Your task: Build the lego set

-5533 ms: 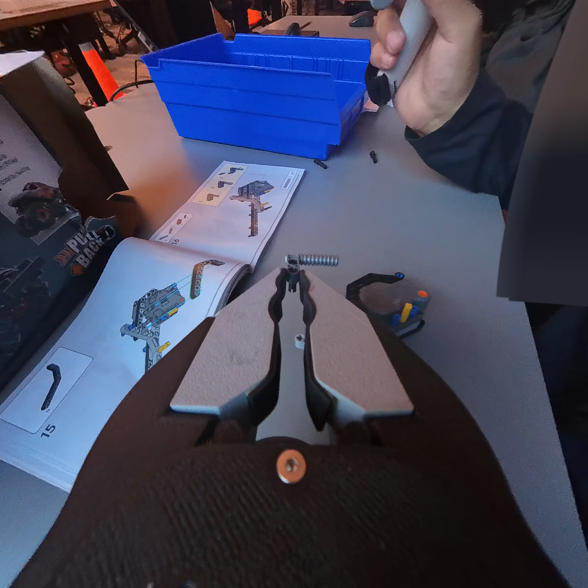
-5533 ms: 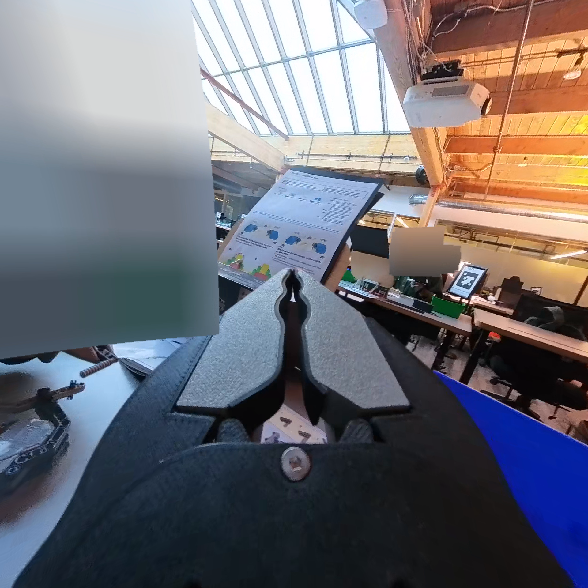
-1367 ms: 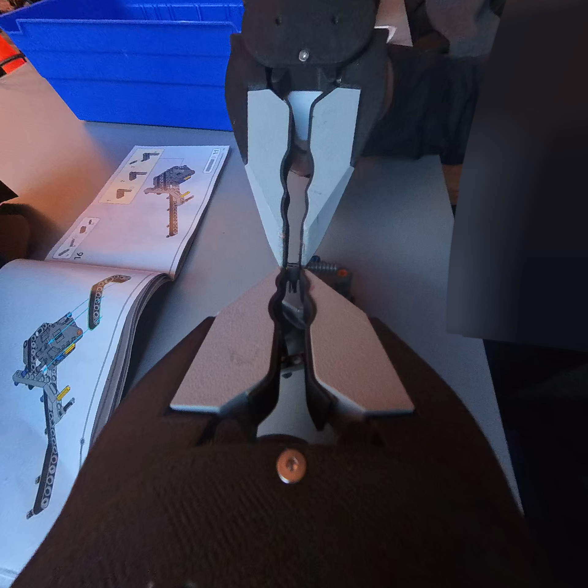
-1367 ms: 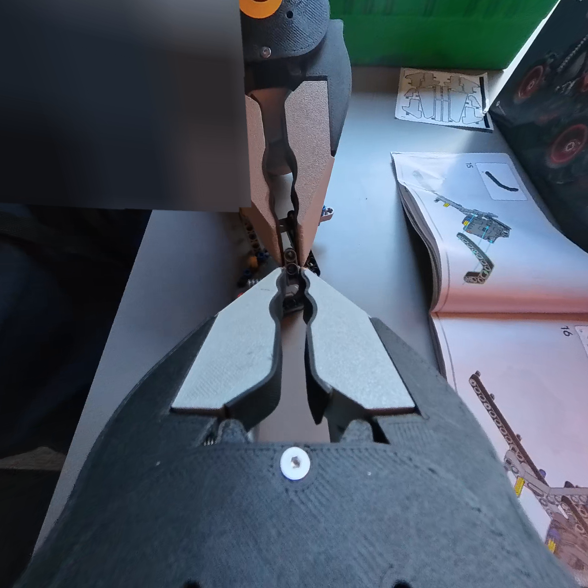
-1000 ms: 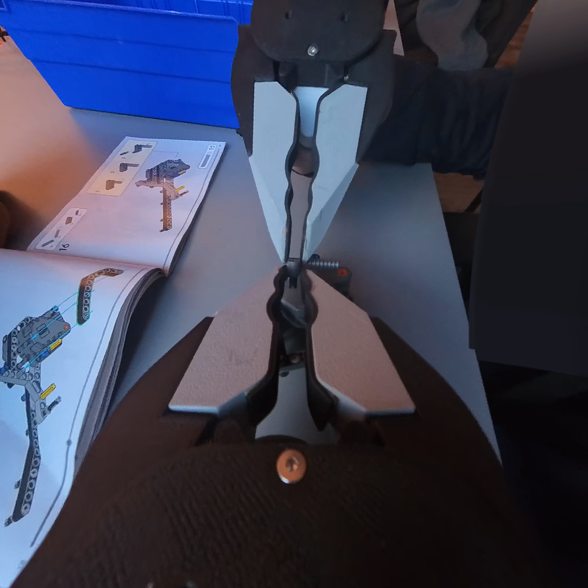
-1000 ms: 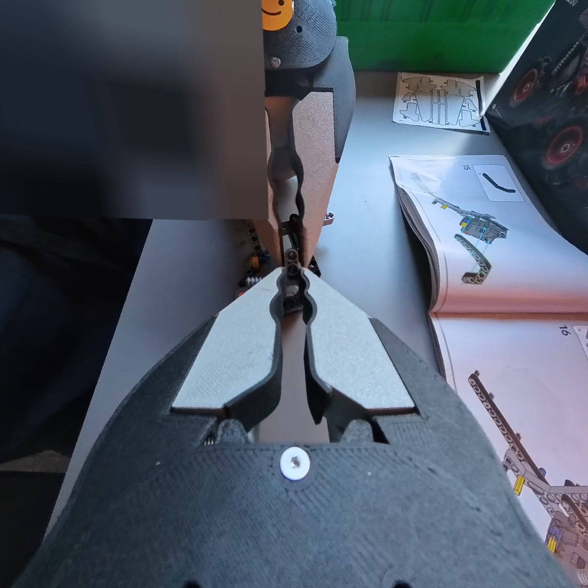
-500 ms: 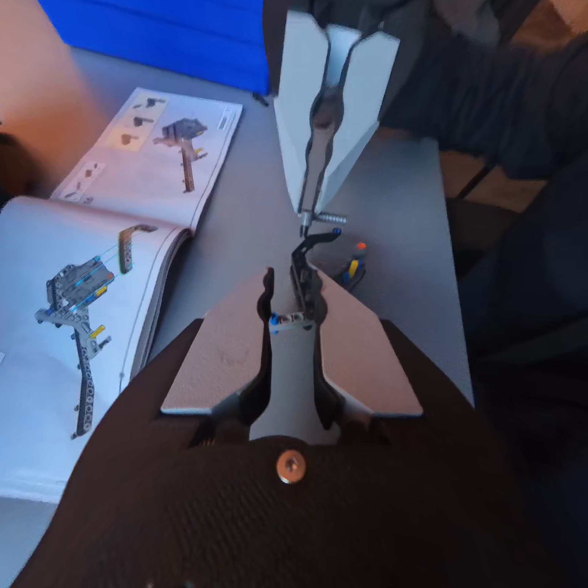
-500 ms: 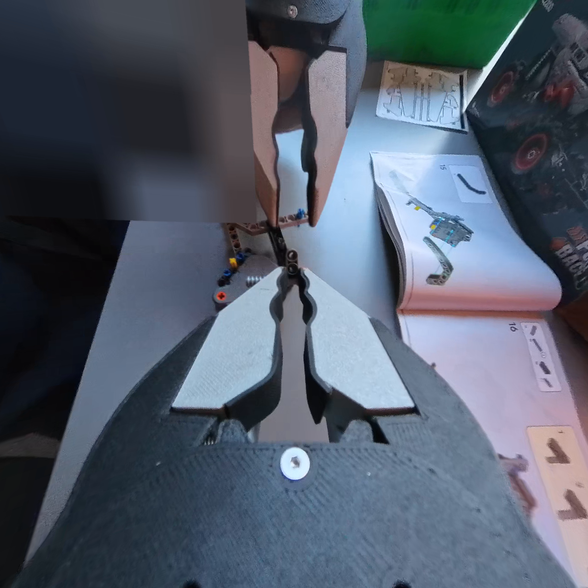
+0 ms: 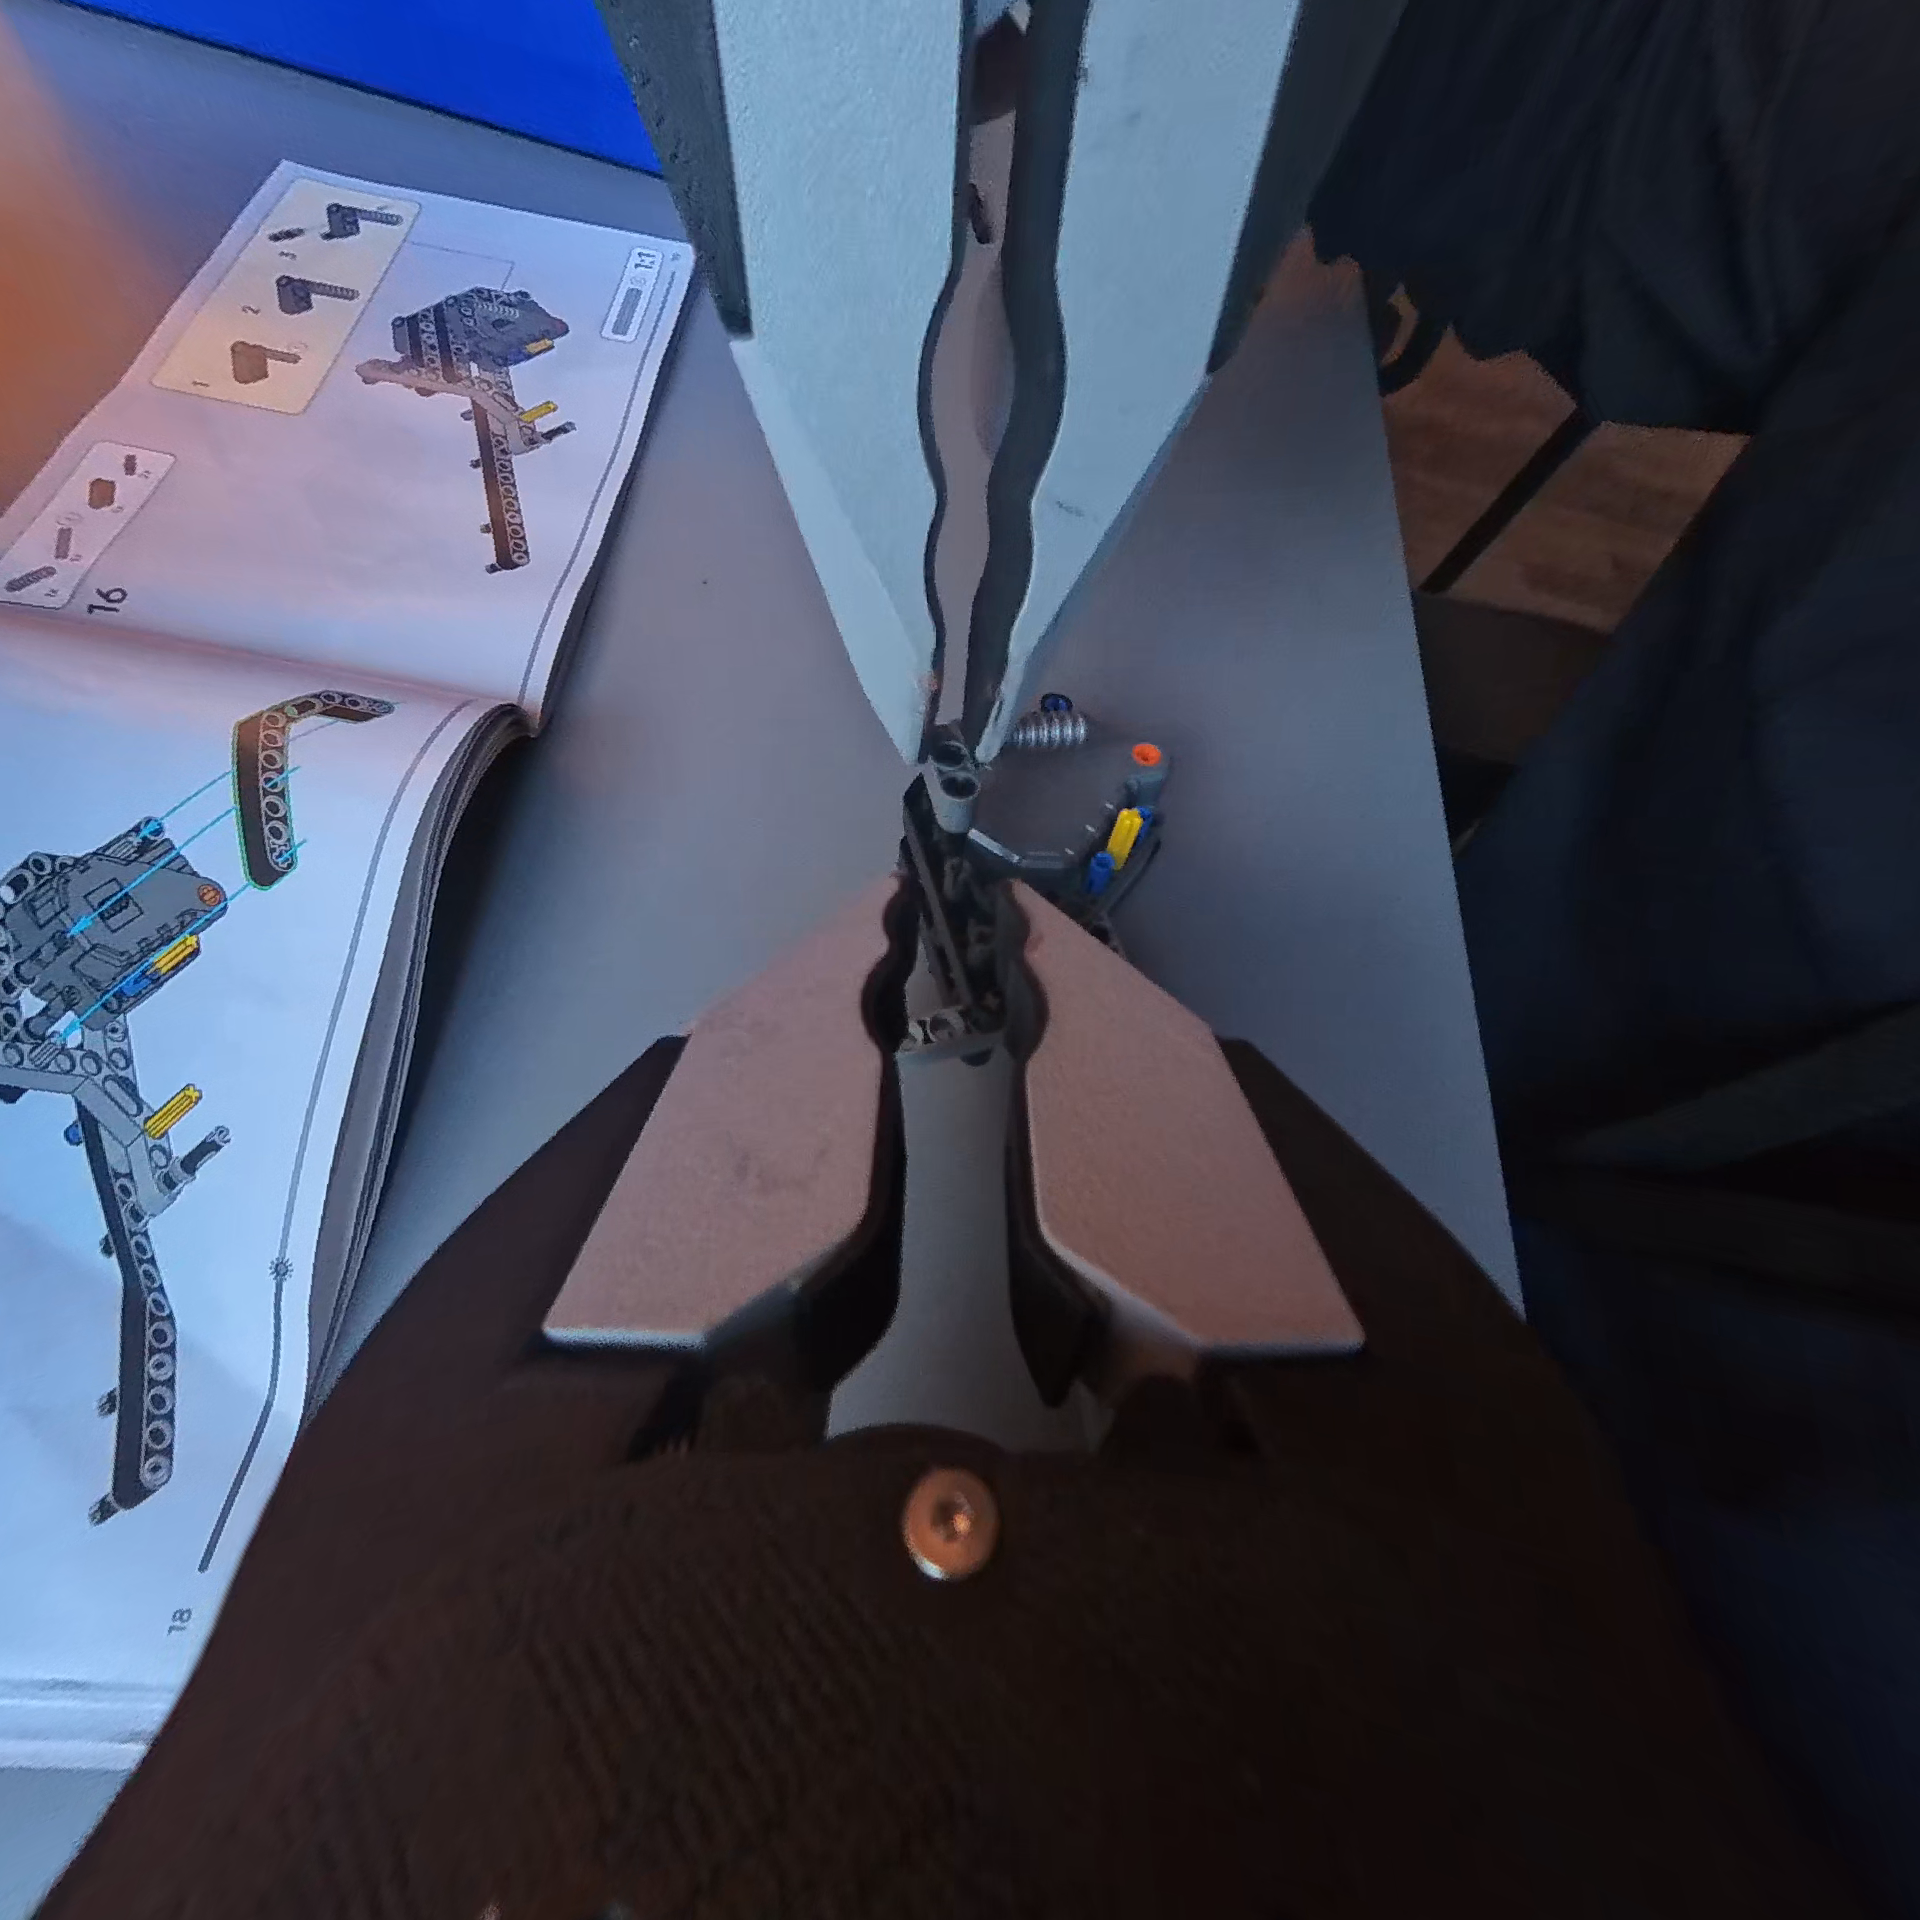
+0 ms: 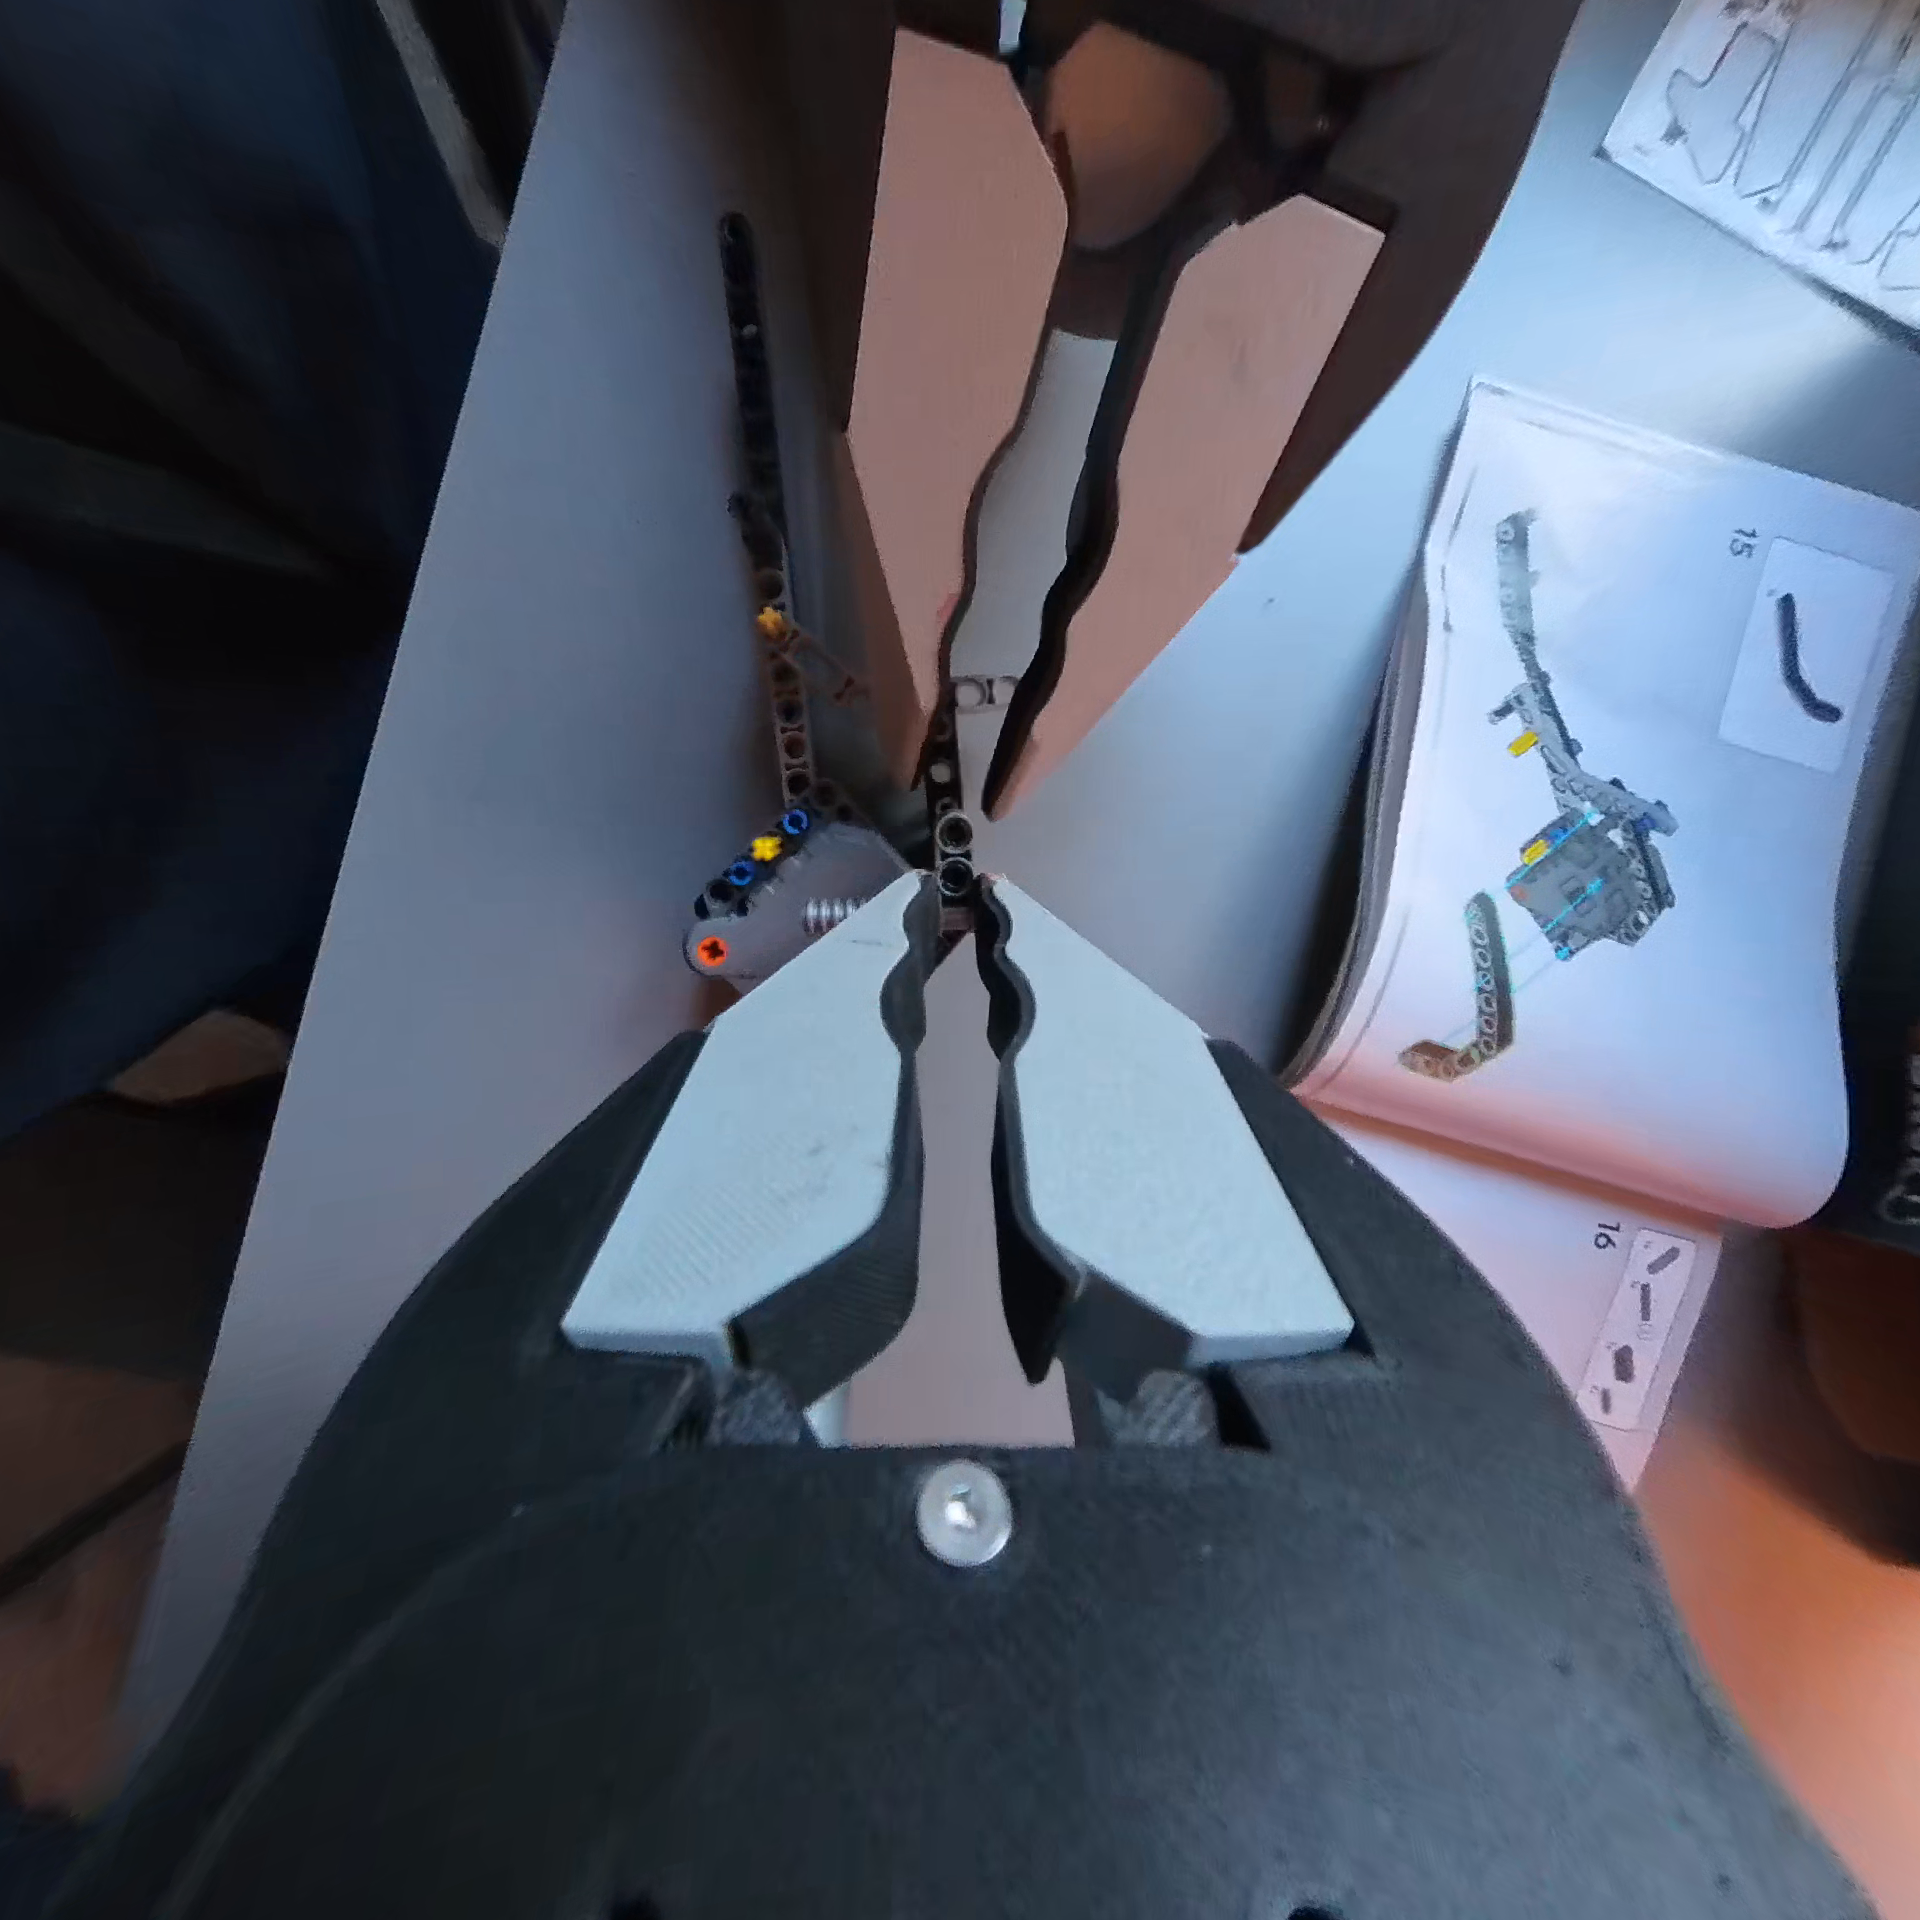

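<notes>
My left gripper is shut on a thin black beam that stands up between its tan fingers. My right gripper is shut on a small grey two-hole connector at its tips. The two grippers meet tip to tip, and the connector touches the beam's far end. The right gripper comes in from the top of the left wrist view. Behind them on the table lies a grey block assembly with orange, yellow and blue pins, a metal spring and a long black beam.
The open instruction booklet lies left of the grippers and also shows in the right wrist view. A blue bin stands at the back. A sticker sheet lies farther off. The table edge and a person's dark clothing are on the right. Both grippers' tips are close together, under 4 cm apart.
Half a second ago the left gripper was open around the beam and the grippers were apart. Now the left fingers have closed on the beam and the right gripper's connector is back at its end.
</notes>
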The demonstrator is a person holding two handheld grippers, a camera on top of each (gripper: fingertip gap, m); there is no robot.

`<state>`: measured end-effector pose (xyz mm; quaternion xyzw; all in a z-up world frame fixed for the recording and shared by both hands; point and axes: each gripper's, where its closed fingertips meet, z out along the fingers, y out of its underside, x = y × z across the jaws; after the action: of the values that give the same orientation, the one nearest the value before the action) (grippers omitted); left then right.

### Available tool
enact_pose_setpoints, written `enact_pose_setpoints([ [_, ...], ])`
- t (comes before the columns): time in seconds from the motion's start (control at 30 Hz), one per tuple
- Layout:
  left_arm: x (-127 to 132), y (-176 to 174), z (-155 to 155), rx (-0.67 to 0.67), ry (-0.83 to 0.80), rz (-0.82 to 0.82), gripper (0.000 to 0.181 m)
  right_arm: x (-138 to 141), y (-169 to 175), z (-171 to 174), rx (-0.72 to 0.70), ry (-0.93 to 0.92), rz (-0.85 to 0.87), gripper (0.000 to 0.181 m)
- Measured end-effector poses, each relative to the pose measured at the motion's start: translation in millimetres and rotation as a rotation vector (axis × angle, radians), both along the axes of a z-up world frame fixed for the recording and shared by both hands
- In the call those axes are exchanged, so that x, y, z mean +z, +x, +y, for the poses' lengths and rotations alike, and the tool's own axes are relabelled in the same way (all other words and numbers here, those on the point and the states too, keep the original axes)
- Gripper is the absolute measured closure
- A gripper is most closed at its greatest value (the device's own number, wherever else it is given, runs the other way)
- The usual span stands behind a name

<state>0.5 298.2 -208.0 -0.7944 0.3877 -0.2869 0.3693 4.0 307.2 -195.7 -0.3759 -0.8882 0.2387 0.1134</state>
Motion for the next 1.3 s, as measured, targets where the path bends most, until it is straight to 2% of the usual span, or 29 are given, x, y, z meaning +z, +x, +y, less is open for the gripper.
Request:
enact_pose_setpoints([
  [0.23,-2.8,1.7,-0.6,-0.012,0.005,-0.001,0.174,-10.6,2.3,4.5,0.008,0.039,-0.076,0.176],
  [0.87,-4.9,3.0,0.7,-0.011,0.023,0.019,0.169,-12.6,2.4,-4.1,0.051,0.054,-0.151,0.177],
  [1.03,-6.3,5.9,-1.7,-0.027,0.027,0.024,0.175,-12.5,1.9,-5.1,0.056,0.098,-0.141,0.177],
  [1.17,-7.0,1.8,-3.3,-0.022,-0.004,0.036,0.163,-13.2,1.2,-8.5,0.048,0.078,-0.140,0.176],
  [1.3,-7.7,0.4,-9.8,-0.048,-0.015,0.066,0.164,-14.4,0.2,-11.6,0.050,0.079,-0.142,0.176],
])
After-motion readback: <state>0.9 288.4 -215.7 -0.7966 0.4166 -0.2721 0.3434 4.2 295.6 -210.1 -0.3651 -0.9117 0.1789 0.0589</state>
